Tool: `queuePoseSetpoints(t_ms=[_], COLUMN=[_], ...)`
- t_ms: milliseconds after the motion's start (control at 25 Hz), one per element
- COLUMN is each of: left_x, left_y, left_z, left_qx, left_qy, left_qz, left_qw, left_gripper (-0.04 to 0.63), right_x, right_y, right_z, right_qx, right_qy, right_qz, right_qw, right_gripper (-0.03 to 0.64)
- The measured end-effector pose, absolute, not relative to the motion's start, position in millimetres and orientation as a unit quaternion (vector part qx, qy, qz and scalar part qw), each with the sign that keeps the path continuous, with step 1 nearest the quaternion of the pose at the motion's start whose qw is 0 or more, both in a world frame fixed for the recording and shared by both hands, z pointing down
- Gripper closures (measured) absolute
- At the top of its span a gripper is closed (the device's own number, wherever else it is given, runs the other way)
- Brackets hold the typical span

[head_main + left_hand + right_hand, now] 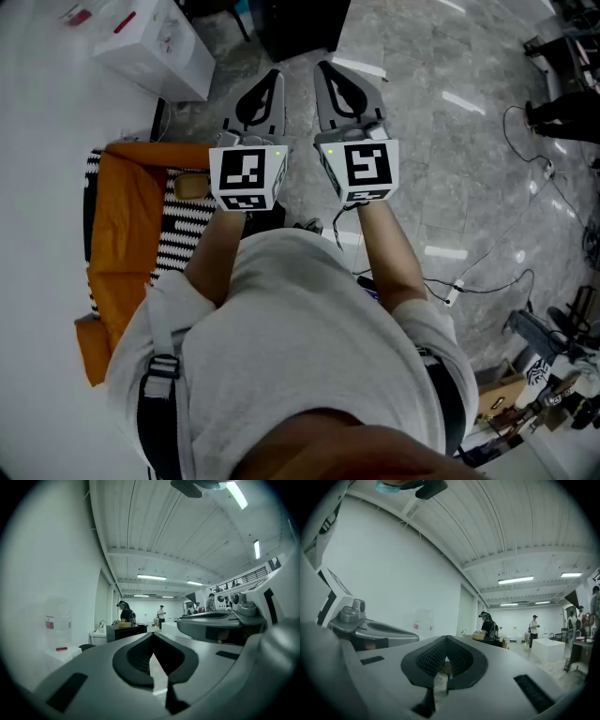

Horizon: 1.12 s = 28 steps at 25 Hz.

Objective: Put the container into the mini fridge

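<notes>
Left claw (pixel 152 637): jaws pressed together, nothing between them.
Right claw (pixel 446 638): jaws together too, empty, just beside my left.
Clear container (pixel 58 618): in neither claw; see-through with a red label, it stands by the white wall (pixel 56 550) at the left of the frame, well apart from me. I cannot tell whether it is the one.
Floor (pixel 450 141): grey, marbled, cables (pixel 487 281) at right.
Head view only: orange cloth (pixel 127 216) over a zigzag cover (pixel 183 230), left of frame.
Claw views only: ribbed ceiling (pixel 187 531), strip lights (pixel 151 577), people (pixel 125 612) far off.
</notes>
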State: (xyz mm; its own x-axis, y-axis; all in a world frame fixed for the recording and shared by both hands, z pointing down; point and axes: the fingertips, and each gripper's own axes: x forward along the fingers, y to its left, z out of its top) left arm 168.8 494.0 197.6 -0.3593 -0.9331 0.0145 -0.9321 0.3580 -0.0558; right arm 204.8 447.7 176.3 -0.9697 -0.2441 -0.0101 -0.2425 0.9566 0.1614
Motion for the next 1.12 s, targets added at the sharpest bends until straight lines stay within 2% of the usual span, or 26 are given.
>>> queuePoseSetpoints(t_ms=[240,480,1120], left_x=[135,86,-3], left_y=[497,501,501], left_z=[210,238,278], left_qx=[-0.569,-0.570,-0.634], left_qy=[0.822,0.819,0.766], left_qz=[-0.032,-0.045,-0.060], left_qw=[0.002,-0.045,-0.084], left_gripper=[0.584,0.584,0.584], right_x=[168,128,46], right_y=[455,462,470], right_z=[193,221,275], right_qx=[0.113,0.093,0.101], right_qy=[-0.990,-0.986,-0.979], right_qz=[-0.086,-0.118,-0.078], right_qw=[0.026,0.073,0.160], right_gripper=[0.578,0.577,0.577])
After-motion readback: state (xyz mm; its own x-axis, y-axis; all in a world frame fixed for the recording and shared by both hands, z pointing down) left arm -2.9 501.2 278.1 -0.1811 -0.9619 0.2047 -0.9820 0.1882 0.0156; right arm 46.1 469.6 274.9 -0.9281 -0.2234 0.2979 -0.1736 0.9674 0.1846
